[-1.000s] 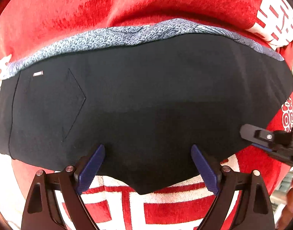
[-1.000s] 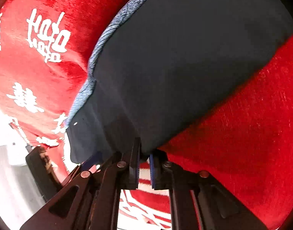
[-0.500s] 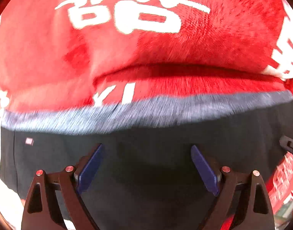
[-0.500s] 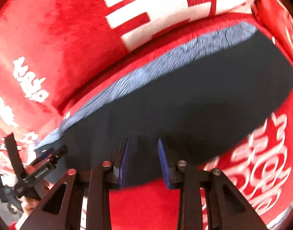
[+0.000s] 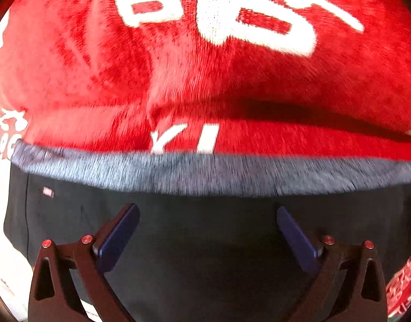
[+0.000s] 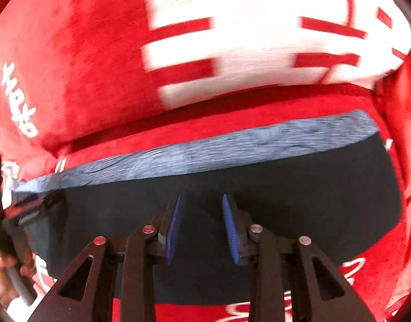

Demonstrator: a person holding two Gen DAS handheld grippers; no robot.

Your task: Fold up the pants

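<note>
1. Left tongs (image 5: 207, 237) stand spread wide, empty; their jaws have just been opening, nothing between them.
2. Right tongs (image 6: 202, 228) are part-open, released, jaws recently widening, gripping nothing.
3. Folded pants (image 6: 299, 196) lie flat on the red blanket (image 5: 259, 86) beneath both tongs, waistband (image 5: 205, 171) just beyond the tips.
4. Risk, I judge: a shallow pinch catches only the top layer, undoing the fold.
5. No containers visible.
</note>
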